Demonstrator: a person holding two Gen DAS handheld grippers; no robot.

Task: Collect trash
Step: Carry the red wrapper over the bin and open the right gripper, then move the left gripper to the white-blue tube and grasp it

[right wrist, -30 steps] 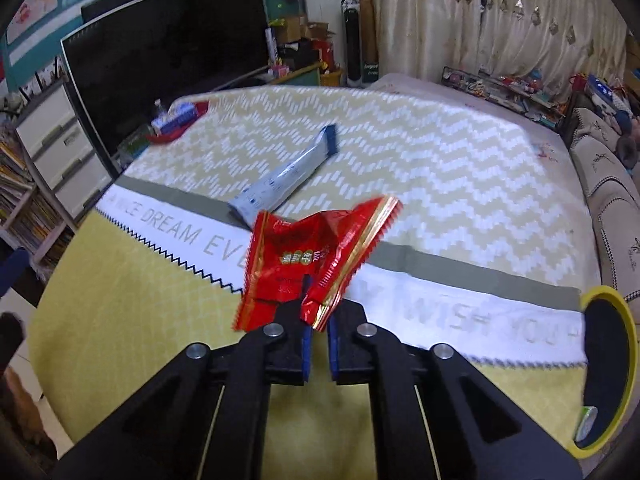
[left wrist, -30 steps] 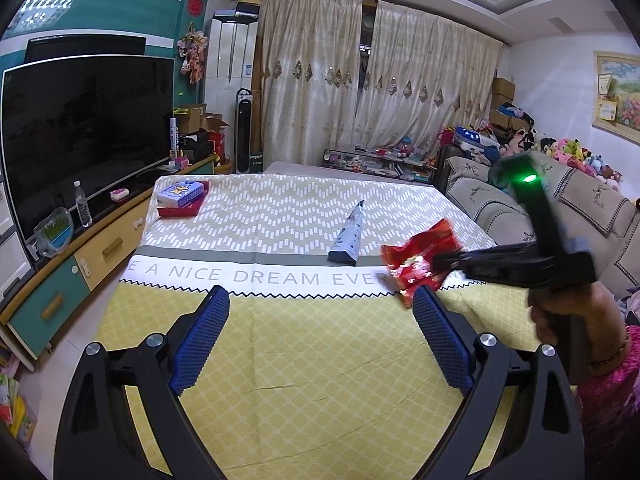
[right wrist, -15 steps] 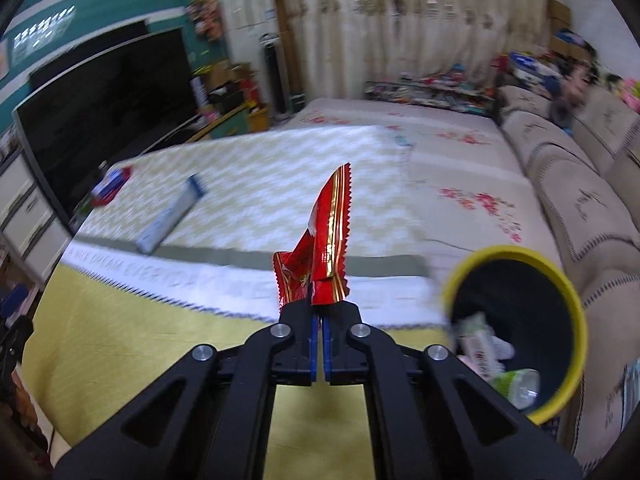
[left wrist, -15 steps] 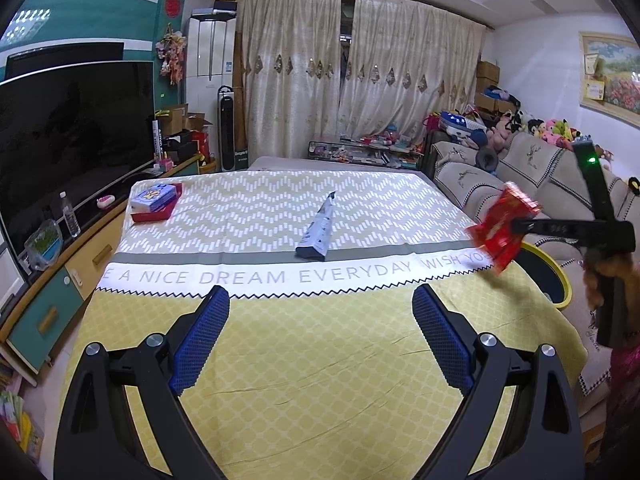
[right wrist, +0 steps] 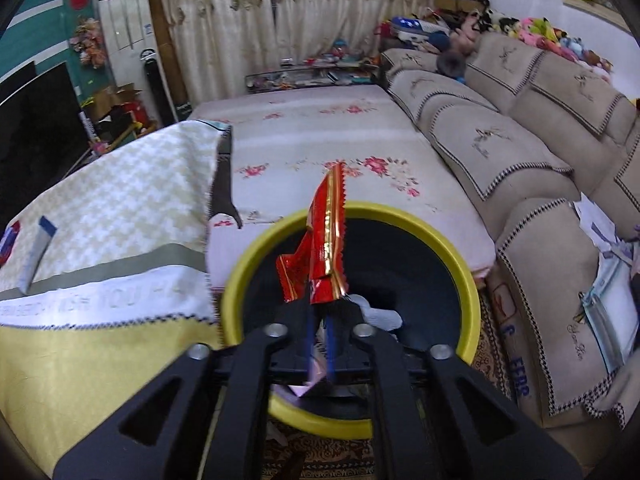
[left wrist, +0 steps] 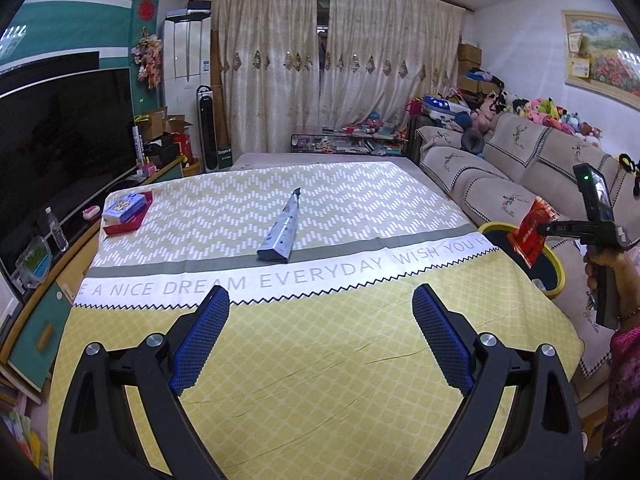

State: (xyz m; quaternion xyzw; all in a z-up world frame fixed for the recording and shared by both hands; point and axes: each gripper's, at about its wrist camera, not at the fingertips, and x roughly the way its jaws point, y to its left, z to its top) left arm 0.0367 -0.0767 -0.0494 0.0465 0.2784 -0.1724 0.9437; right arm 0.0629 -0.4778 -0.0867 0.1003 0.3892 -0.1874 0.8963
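Right wrist: wrapper (right wrist: 322, 248) above bin rim (right wrist: 468, 272)

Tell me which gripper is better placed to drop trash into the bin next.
Right. The right gripper already pinches the crinkled red foil wrapper above the yellow-rimmed black bin. The left gripper hangs open over the yellow patterned bedspread.

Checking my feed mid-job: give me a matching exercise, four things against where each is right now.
Things:
1. red wrapper
2. blue-and-white packet
3. yellow-rimmed bin
4. red box

Places:
A. far left corner of the bedspread
B. on the floor between bed and sofa
C. held above the bin's opening
D. lying mid-bedspread, on the zigzag pattern

Pairs: 1-C, 2-D, 3-B, 4-A
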